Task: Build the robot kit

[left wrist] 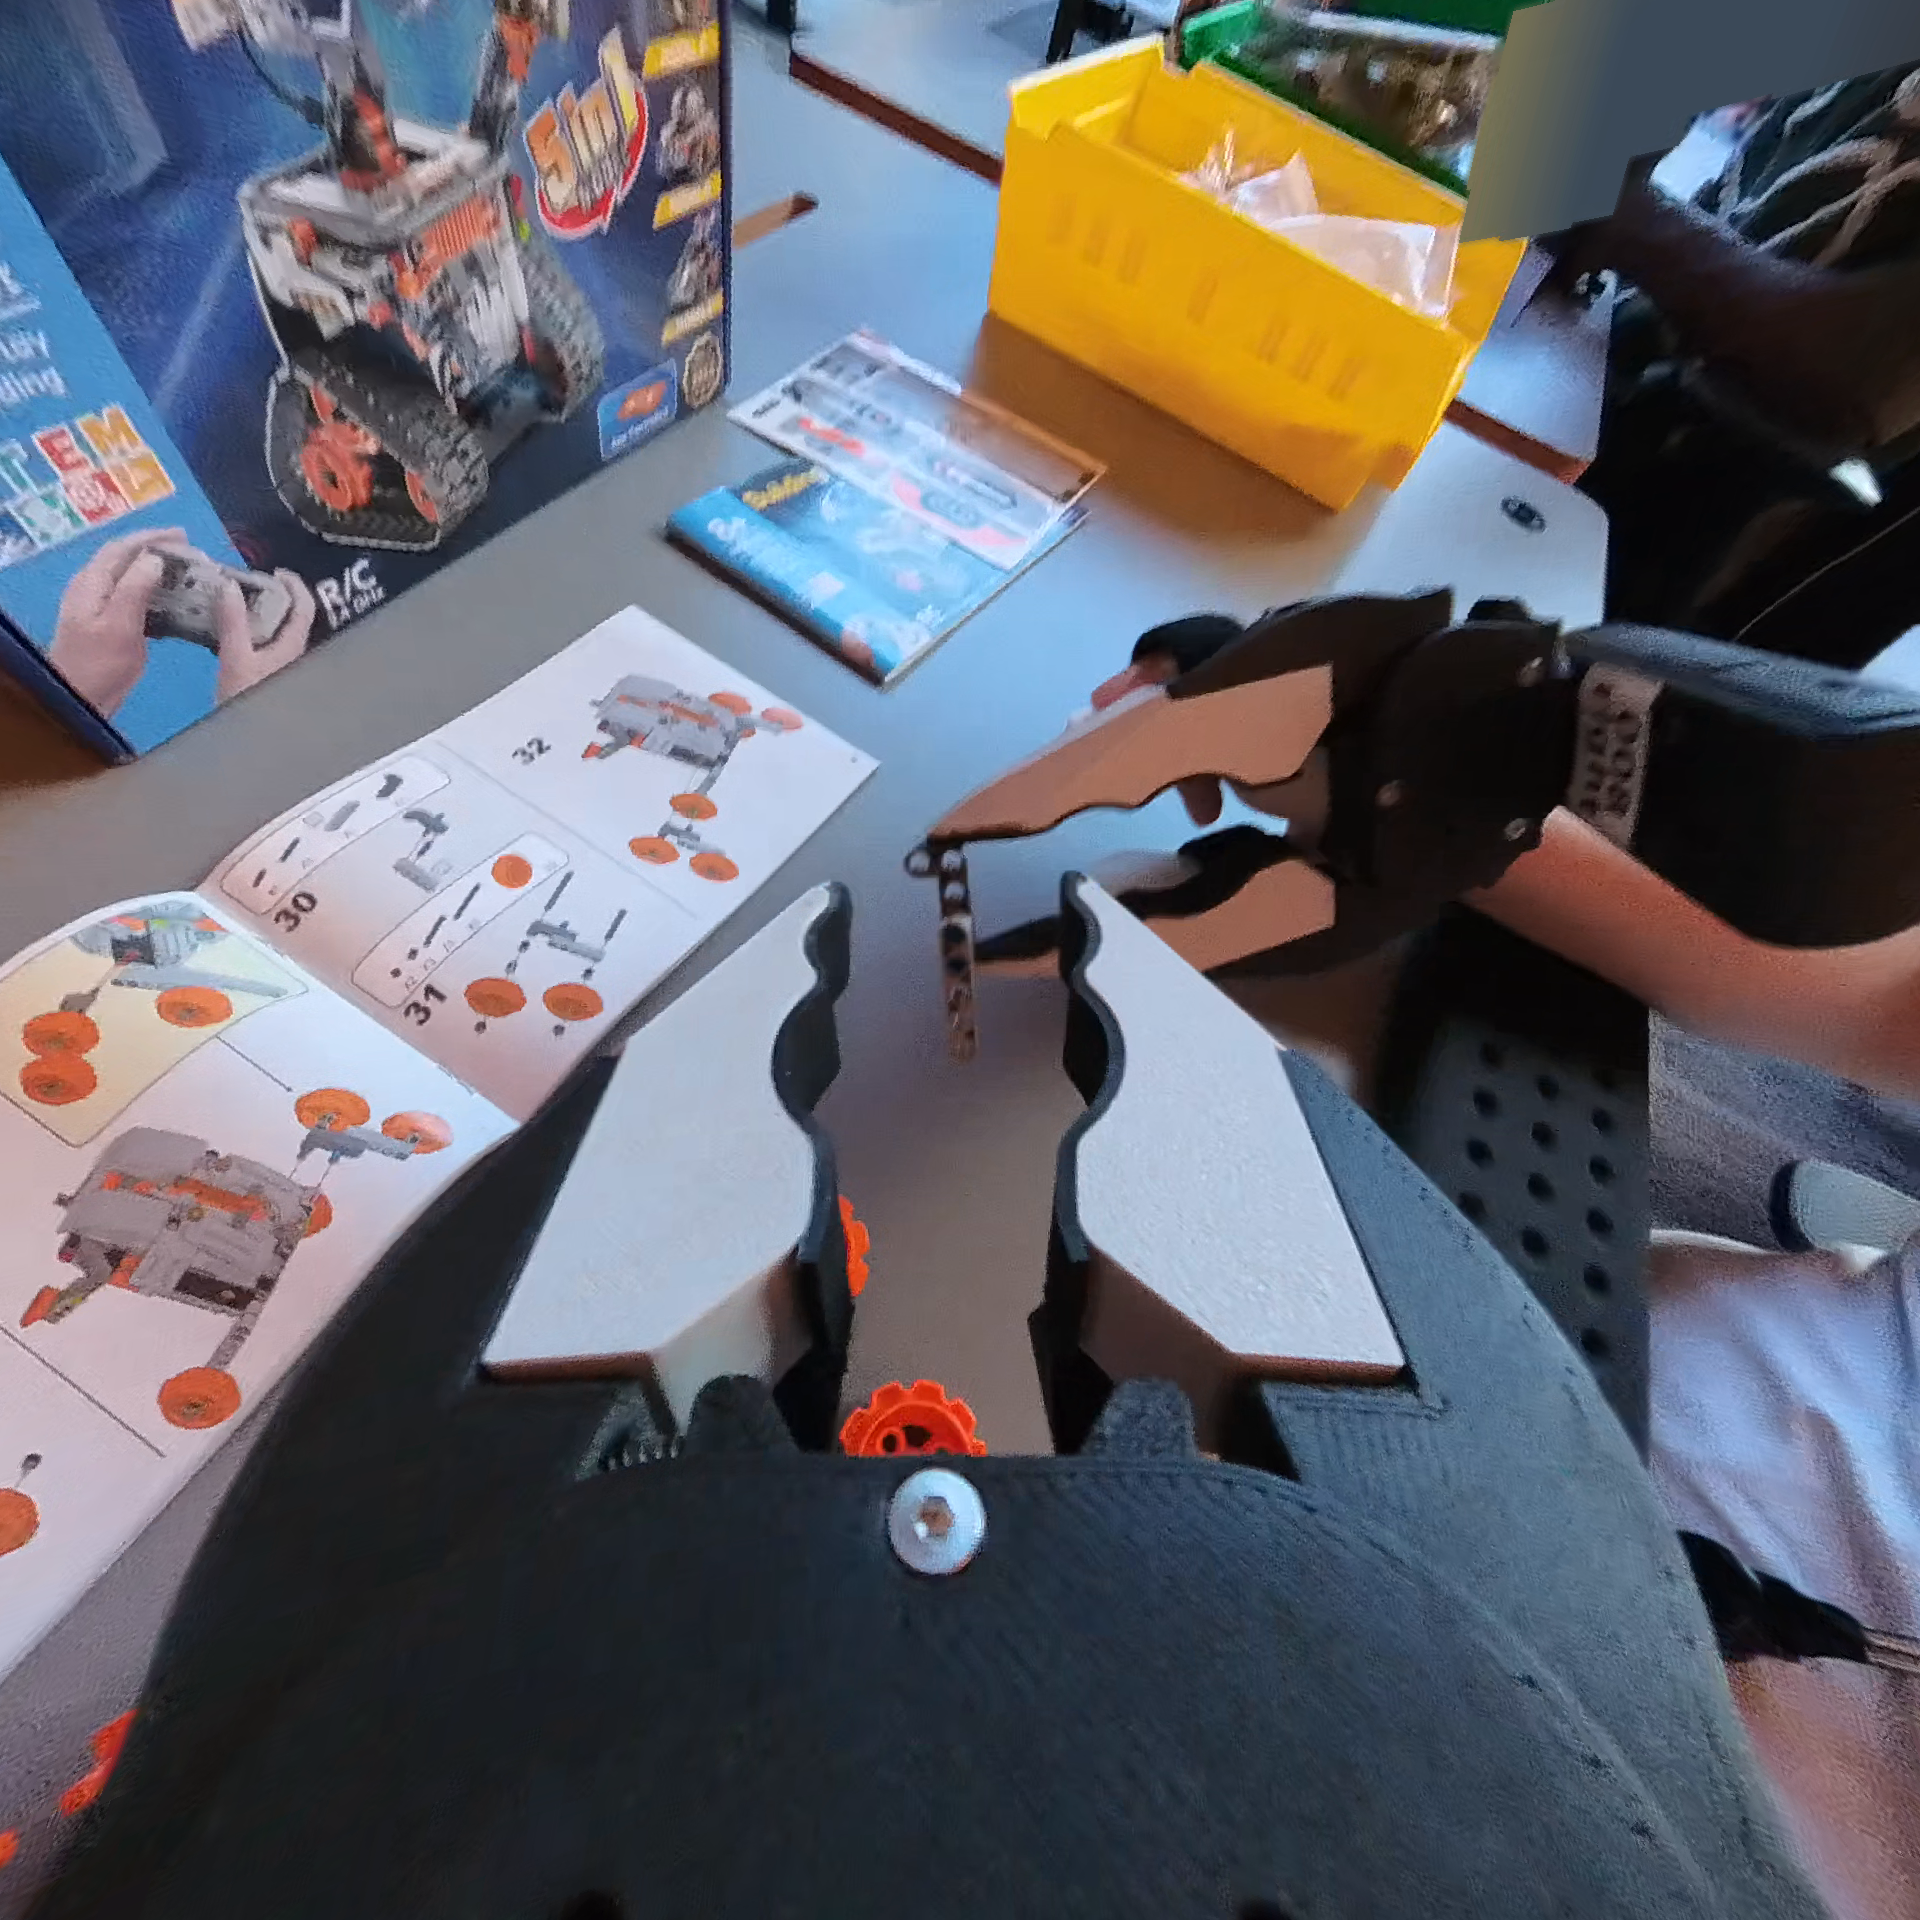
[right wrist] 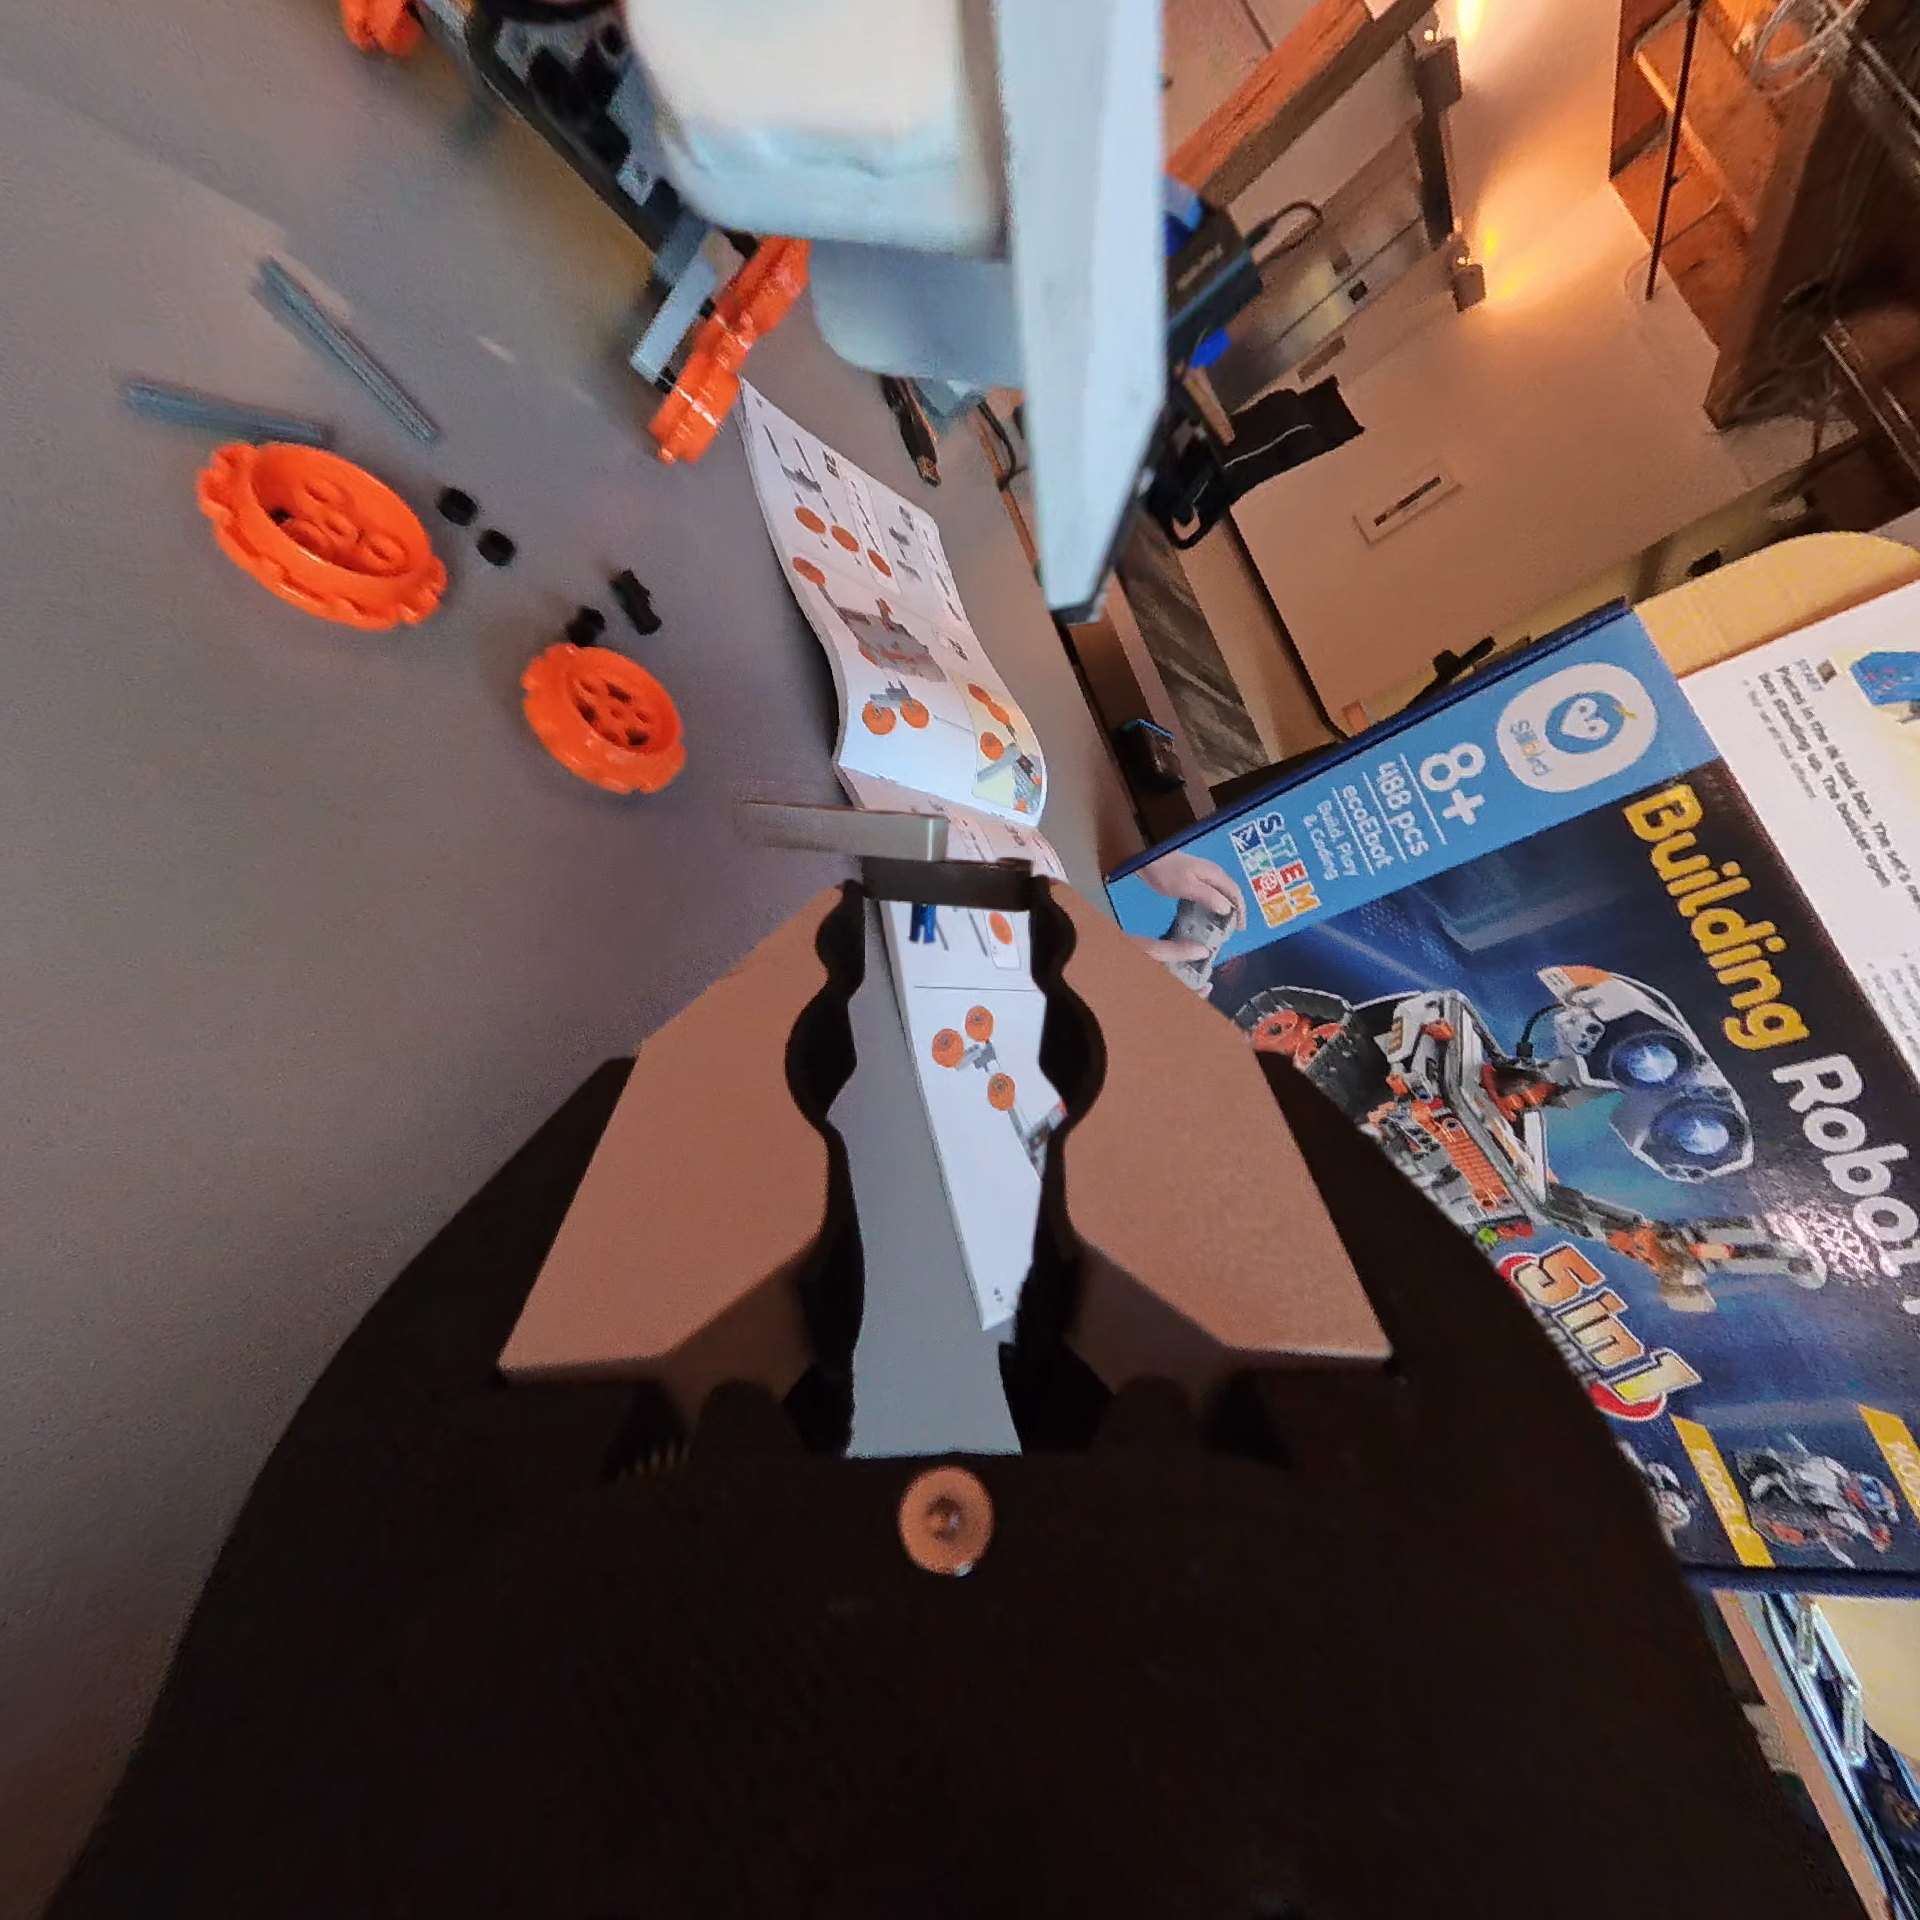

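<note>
The left tool [left wrist: 951, 904] is spread wide and holds nothing. It hangs over the grey tabletop [left wrist: 1299, 540], with a small orange wheel [left wrist: 912, 1418] lying under it.

Just in front of its tips is the right tool [left wrist: 956, 894]. That one is pinching a thin grey beam with holes [left wrist: 956, 956] at its very tips. The beam hangs down, right in line with the gap of the left tool. The grip on it looks small, so the beam could swing or slip if it got a bump. A slow, straight touch would be kind to it.

The open building booklet [left wrist: 416, 935] lies to the left, with the blue toy robot box [left wrist: 364, 312] behind it. A yellow bin [left wrist: 1195, 312] sits far back. The right wrist view shows a big orange wheel [right wrist: 322, 535] and black pins [right wrist: 488, 530] on the tabletop.
</note>
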Demonstrator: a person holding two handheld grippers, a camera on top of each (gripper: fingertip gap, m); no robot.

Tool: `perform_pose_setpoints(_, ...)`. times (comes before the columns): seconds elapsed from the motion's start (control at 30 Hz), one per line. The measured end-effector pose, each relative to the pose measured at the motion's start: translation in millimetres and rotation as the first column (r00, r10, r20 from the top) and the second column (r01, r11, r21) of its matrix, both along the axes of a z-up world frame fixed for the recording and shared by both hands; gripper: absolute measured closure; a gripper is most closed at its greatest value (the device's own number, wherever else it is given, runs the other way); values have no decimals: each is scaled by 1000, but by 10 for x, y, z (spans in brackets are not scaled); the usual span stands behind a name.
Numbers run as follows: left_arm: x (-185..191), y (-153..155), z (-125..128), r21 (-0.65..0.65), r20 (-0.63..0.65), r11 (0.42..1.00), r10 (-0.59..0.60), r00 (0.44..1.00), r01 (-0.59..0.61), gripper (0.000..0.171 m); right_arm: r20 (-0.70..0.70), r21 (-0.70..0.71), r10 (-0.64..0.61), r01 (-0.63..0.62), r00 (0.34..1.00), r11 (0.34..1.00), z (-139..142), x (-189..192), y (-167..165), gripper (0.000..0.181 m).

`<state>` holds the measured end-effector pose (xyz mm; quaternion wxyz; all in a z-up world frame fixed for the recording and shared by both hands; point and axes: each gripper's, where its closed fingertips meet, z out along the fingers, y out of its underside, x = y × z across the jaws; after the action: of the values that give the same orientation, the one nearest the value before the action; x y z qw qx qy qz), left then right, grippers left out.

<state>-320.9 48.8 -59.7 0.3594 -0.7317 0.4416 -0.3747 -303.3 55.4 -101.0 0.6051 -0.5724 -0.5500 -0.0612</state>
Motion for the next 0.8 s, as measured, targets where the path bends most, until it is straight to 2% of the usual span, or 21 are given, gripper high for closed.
perform_pose_setpoints(0.17, -29, -142, -222, -111, 87, 994, -10, 996, 20, 132, 13, -28, -13, 14, 1000, 1000, -47, 0, 10, 150)
perform_pose_setpoints(0.3, -60, -151, -402, -120, 23, 993, 11, 1000, -8, 132, 16, -52, 12, -11, 1000, 999, -70, -87, -46, 150)
perform_pose_setpoints(0.47, -23, -146, -479, -194, 59, 980, -19, 998, 30, 136, -16, -108, 16, -18, 1000, 994, -122, -111, -41, 150)
perform_pose_setpoints(0.57, -14, -136, -606, -198, 9, 979, -42, 999, 43, 139, -57, -158, 40, -48, 998, 986, -127, -159, -52, 150)
perform_pose_setpoints(0.63, -31, -115, -665, -177, -29, 983, -53, 998, 47, 146, -81, -174, 50, -64, 995, 983, -117, -180, -49, 150)
perform_pose_setpoints(0.73, -16, -179, -686, -207, -15, 974, -93, 996, 88, 166, -102, -216, 54, -75, 993, 973, -168, -188, -39, 150)
perform_pose_setpoints(0.8, -20, -174, -705, -231, -18, 970, -87, 996, 80, 166, -103, -226, 63, -85, 993, 970, -184, -193, -36, 150)
